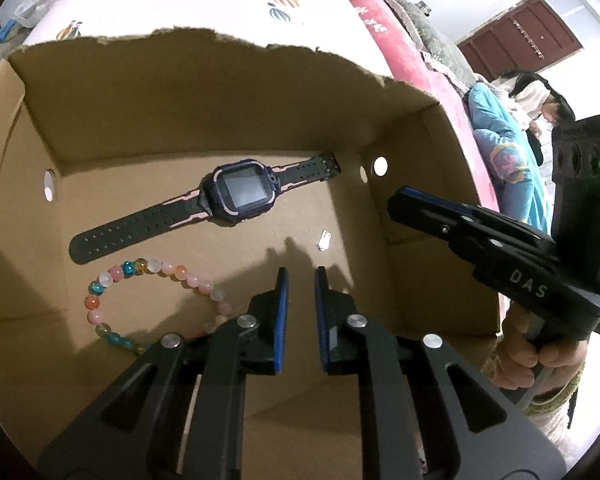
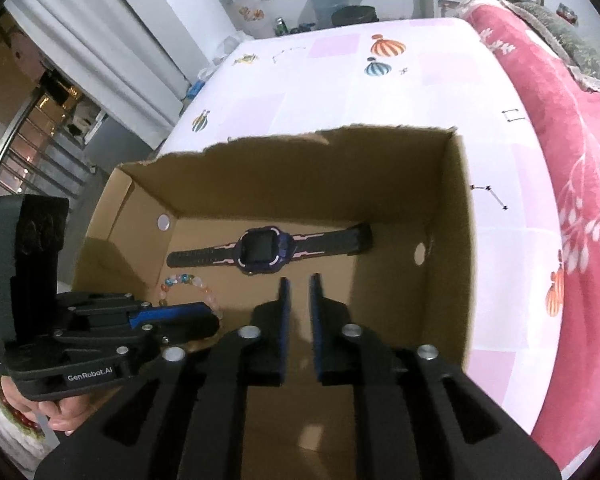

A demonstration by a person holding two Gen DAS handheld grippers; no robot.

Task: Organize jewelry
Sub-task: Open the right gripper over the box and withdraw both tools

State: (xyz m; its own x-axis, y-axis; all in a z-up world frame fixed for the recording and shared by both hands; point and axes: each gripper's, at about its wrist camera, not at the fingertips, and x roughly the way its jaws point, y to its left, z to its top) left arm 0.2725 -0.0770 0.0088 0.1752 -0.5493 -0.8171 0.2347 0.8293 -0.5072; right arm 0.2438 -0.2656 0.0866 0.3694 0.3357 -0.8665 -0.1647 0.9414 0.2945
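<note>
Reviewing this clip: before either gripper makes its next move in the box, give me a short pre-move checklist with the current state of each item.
1. Left gripper empty, jaws a narrow gap apart: ok.
2. Right gripper empty, jaws likewise apart: ok.
3. Watch lies flat on the floor of the cardboard box, strap stretched out, nothing on it: ok.
4. Bead bracelet is in the box, near side hidden behind the left gripper's finger: full loop cannot tell.
5. Small pale scrap on the box floor, what it is: cannot tell.
6. Grippers clear of each other over the box: ok.
</note>
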